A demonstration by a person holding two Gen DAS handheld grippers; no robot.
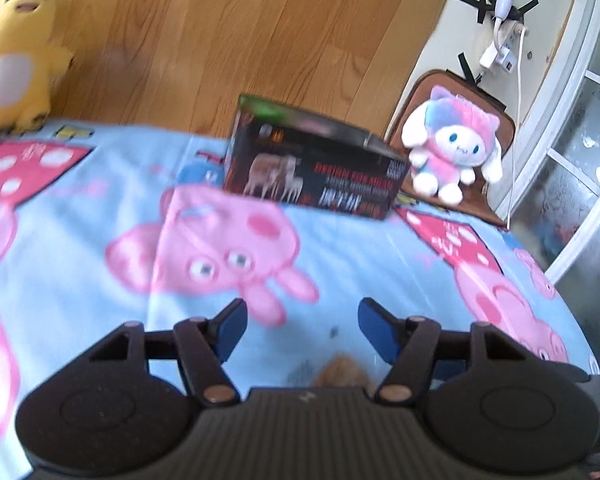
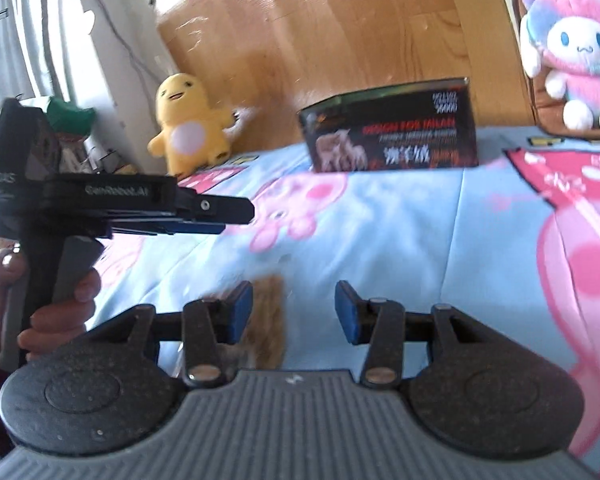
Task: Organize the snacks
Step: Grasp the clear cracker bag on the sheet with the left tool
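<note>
A black printed box [image 1: 312, 164] [image 2: 392, 128] stands on the far part of the light blue cartoon-print cloth [image 1: 380, 264]. My left gripper [image 1: 302, 320] hovers over the cloth well short of the box, open, with nothing between its blue pads [image 1: 232, 326]. A small blurred brown thing [image 1: 342, 372] [image 2: 268, 316] lies on the cloth low between the fingers; what it is I cannot tell. My right gripper [image 2: 294, 308] is also open, and the brown thing shows just inside its left pad [image 2: 242, 308], not pressed. The left gripper [image 2: 220, 216] appears side-on, held by a hand [image 2: 60, 300].
A yellow plush duck [image 1: 16, 52] [image 2: 188, 128] sits at the cloth's far left edge against a wooden panel [image 1: 240, 32]. A pink and blue plush [image 1: 452, 148] [image 2: 572, 60] leans on a brown cushion [image 1: 496, 116] at the far right. A white window frame [image 1: 572, 92] and cables are beyond.
</note>
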